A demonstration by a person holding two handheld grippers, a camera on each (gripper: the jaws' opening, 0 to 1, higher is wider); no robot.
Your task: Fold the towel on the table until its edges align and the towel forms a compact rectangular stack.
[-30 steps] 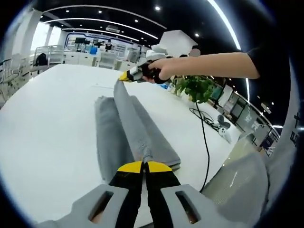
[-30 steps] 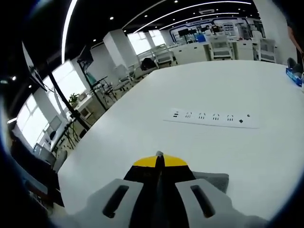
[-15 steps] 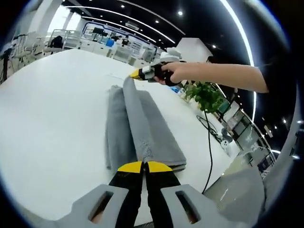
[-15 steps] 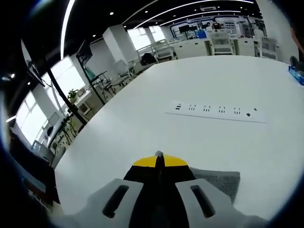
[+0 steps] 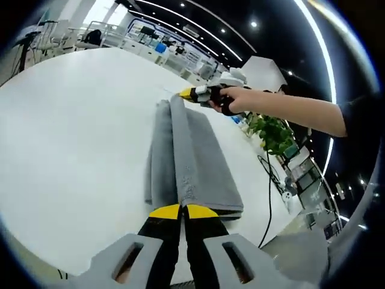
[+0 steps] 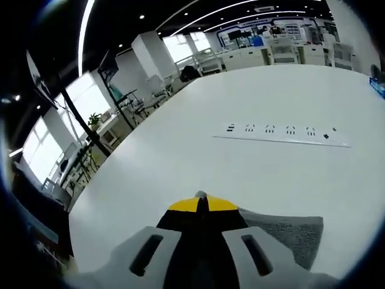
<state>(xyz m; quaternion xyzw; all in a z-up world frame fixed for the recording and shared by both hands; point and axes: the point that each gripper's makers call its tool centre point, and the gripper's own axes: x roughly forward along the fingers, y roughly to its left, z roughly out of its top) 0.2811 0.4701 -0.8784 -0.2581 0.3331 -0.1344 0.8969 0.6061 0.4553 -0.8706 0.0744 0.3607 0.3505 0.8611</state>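
A grey towel (image 5: 198, 162) lies lengthwise on the white table (image 5: 72, 120), folded into a long strip. My left gripper (image 5: 183, 211) is shut on its near end, with a raised ridge of cloth running away from the jaws. At the far end, the right gripper (image 5: 187, 94), held by a hand, is shut on the towel's other end. In the right gripper view, my right gripper (image 6: 201, 203) is shut with a grey towel corner (image 6: 289, 235) showing beside its jaws.
A white power strip (image 6: 283, 133) lies on the table beyond the right gripper. A black cable (image 5: 269, 192) and a potted plant (image 5: 274, 135) sit past the table's right edge. Desks and chairs stand farther back.
Both grippers have carried the held towel edge sideways and lower; the raised fold now lies closer to the layers beneath. More towel shows beside the right gripper's jaws.
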